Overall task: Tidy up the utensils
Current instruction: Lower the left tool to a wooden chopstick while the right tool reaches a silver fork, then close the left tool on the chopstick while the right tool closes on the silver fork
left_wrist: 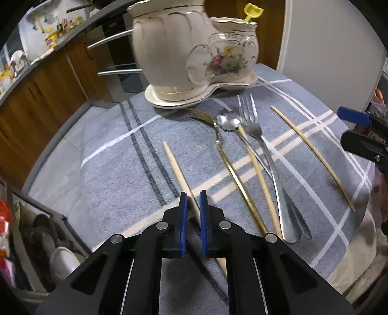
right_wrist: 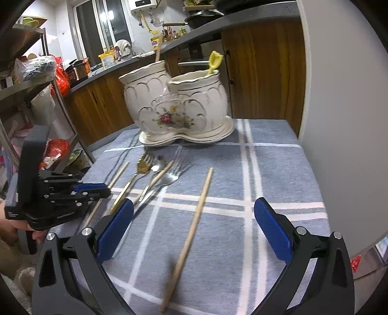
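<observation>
Left claw (left_wrist: 192,193): nearly closed around the near end of a wooden chopstick (left_wrist: 178,169); whether the pads touch it cannot be told.
Right claw (right_wrist: 194,208): spread wide, holding nothing, a second chopstick (right_wrist: 194,223) lying loose between its fingers.
Ceramic holder (left_wrist: 194,53): two-pot, floral, at the desk's far edge; a yellow handle (left_wrist: 252,12) sticks out of the smaller pot.
Between the chopsticks: gold fork (left_wrist: 228,164), flower-bowled spoon (left_wrist: 228,122), third chopstick (left_wrist: 257,169), steel fork (left_wrist: 262,150), crowded and overlapping.
Desk (left_wrist: 109,157): covered in grey-blue plaid cloth.
</observation>
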`<state>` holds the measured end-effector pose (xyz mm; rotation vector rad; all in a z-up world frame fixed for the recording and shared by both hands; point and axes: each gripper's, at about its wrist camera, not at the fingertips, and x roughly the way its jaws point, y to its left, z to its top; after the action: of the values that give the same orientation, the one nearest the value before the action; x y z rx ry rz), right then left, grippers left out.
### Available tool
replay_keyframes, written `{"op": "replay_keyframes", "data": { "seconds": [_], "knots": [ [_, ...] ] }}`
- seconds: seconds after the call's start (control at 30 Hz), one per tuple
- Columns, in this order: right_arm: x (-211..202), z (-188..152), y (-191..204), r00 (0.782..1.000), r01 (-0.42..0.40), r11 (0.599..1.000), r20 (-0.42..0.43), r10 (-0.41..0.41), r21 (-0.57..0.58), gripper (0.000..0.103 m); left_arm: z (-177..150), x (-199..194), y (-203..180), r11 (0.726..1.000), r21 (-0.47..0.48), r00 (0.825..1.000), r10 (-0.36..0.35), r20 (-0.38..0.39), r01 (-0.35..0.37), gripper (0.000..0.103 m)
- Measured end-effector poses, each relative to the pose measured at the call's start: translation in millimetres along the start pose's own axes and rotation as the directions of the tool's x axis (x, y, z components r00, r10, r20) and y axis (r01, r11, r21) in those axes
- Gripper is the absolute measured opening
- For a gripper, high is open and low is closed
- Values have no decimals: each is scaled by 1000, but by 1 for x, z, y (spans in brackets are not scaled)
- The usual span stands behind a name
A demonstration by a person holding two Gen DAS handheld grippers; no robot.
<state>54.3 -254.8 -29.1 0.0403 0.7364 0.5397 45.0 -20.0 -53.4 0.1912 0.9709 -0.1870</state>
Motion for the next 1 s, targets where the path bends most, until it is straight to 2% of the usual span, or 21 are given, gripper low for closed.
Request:
{"op": "replay_keyframes", "data": {
  "seconds": [0.1,0.17,0.2,0.23,0.27,0.37,0.53,0.77,0.83,1.0],
  "knots": [
    [11,7,13,999,14,1000,-33,-14,-2,96,-3,-1,10,1000,-24,1000,1,5,-1,8],
    [20,11,21,998,10,1000,-61,-10,-1,83,-6,-2,14,999,-33,1000,-3,8,3,8],
    [26,13,24,997,8,1000,-78,-7,5,80,-7,-2,15,999,-35,1000,-4,10,5,8],
    [31,14,26,996,4,1000,-94,-3,13,72,-8,-3,15,999,-37,1000,-6,12,7,8],
    [38,16,28,993,-2,1000,-120,5,25,60,-8,-3,15,999,-38,1000,-8,14,9,8],
    [58,19,38,982,-20,999,-188,29,46,40,-10,-4,17,999,-41,1000,-18,24,19,8],
    [76,20,49,971,22,998,-240,-9,52,23,-12,-4,20,998,-48,999,-39,38,41,8],
    [84,24,48,961,55,994,-276,-25,99,19,-15,-4,25,996,-45,996,-70,57,72,8],
    [86,25,47,957,72,992,-287,-39,105,13,-16,-5,26,996,-48,995,-78,62,81,8],
    [87,29,44,947,66,995,-318,-39,75,9,-17,-5,28,994,-48,994,-91,67,94,8]
  ]
}}
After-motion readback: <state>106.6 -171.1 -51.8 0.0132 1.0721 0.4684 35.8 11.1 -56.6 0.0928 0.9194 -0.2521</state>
